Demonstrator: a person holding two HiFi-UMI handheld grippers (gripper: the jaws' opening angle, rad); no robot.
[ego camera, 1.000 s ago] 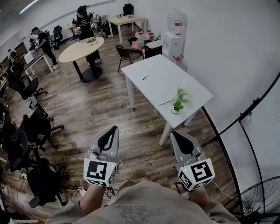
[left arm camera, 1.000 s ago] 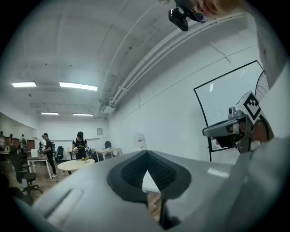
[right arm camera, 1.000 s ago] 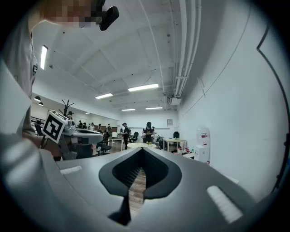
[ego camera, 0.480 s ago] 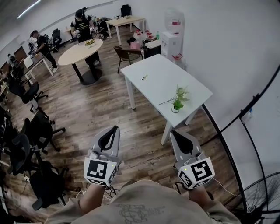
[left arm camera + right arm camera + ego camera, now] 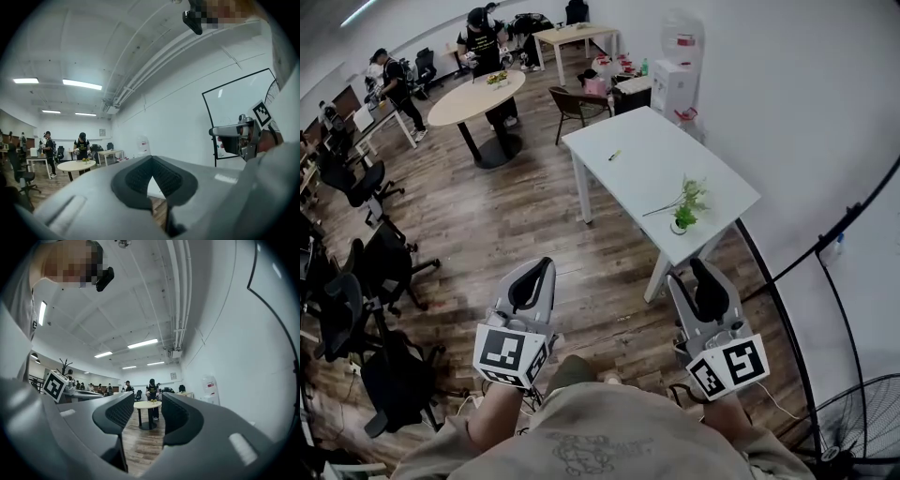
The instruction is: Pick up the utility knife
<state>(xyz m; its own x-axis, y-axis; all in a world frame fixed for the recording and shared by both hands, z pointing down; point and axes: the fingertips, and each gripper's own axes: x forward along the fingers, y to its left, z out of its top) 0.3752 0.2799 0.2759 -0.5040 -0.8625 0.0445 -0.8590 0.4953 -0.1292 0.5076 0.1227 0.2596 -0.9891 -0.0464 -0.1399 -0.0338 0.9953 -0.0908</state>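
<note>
The utility knife (image 5: 615, 156) is a small yellowish thing lying on the far part of a white table (image 5: 661, 173), well ahead of both grippers. My left gripper (image 5: 539, 275) is held low over the wooden floor, shut and empty, its pads meeting at the tips (image 5: 151, 161). My right gripper (image 5: 705, 281) hangs near the table's front leg, turned on its side. In the right gripper view (image 5: 147, 404) its jaws stand apart with nothing between them. Neither gripper touches the table or the knife.
A small green plant (image 5: 684, 214) stands at the table's near end. A round table (image 5: 473, 98) with people beside it is at the back left, and office chairs (image 5: 380, 267) line the left side. There is a water dispenser (image 5: 675, 84) by the wall and a fan (image 5: 862, 431) at the lower right.
The right gripper has rolled onto its side and its jaws now stand apart. The view has edged a little toward the table. The left gripper stays shut.
</note>
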